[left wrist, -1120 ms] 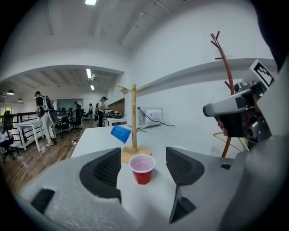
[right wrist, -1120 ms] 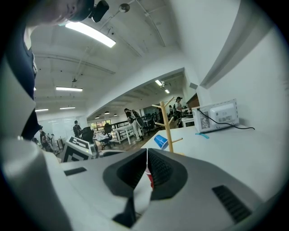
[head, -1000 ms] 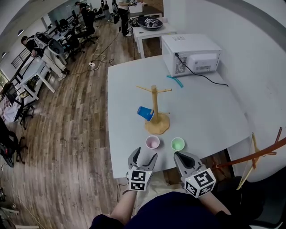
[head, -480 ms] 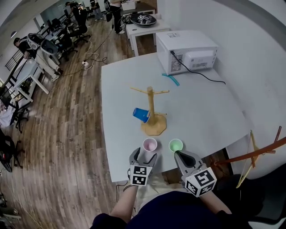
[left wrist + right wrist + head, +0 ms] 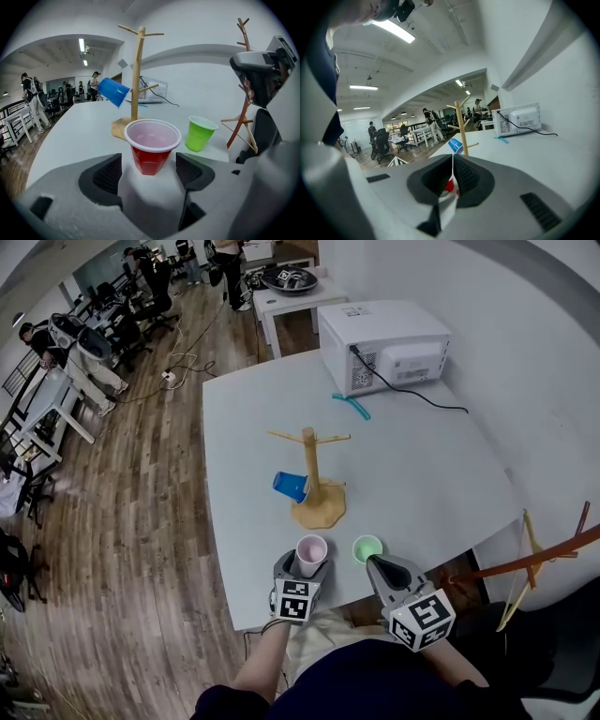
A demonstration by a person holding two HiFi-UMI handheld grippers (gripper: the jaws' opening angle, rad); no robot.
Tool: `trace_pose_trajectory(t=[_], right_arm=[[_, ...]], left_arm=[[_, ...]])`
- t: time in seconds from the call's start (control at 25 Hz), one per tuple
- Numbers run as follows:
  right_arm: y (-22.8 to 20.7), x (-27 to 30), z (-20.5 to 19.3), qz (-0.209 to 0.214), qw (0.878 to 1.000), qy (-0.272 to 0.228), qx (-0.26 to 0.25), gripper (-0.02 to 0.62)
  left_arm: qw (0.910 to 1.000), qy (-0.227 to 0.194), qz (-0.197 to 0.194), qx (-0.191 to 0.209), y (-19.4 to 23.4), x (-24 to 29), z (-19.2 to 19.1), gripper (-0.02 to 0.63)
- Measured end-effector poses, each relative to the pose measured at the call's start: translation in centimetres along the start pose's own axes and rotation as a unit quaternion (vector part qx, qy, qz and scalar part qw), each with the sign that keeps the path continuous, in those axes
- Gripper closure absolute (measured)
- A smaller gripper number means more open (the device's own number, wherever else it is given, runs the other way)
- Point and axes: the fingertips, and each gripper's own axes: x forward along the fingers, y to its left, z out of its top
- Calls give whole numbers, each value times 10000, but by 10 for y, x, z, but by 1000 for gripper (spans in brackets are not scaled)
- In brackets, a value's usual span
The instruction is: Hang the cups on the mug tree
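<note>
Left gripper view: red cup (image 5: 151,140), white rim, upright, untouched, between just-opened jaws of left gripper (image 5: 149,167); right gripper (image 5: 452,174) jaws together.

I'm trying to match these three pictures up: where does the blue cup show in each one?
Head view: the blue cup is near the middle, lying on its side just left of the wooden pole.
Left gripper view: upper left, again left of the pole.
Right gripper view: small, near the centre, at the pole's left.
Shared landmark: the mug tree, whose pole stands right beside the cup in every view.
</note>
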Motion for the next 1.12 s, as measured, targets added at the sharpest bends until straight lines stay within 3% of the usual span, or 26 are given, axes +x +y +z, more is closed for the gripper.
trace_pose_trajectory(t=[0.12, 0.48, 0.56, 1.12], right_arm=[[-2, 2, 2, -29, 10000, 0, -5, 565], [-3, 9, 5, -29, 10000, -12, 40, 565], [-2, 11, 5, -16, 10000, -10, 32, 565], [1, 10, 7, 37, 10000, -33, 24, 565]], left_arm=[[9999, -58, 14, 105, 3, 11, -1, 261], [9991, 339, 10, 239, 5, 20, -8, 266], [9993, 313, 85, 209, 9, 20, -7, 336], [9996, 107, 178, 196, 14, 9, 8, 344]])
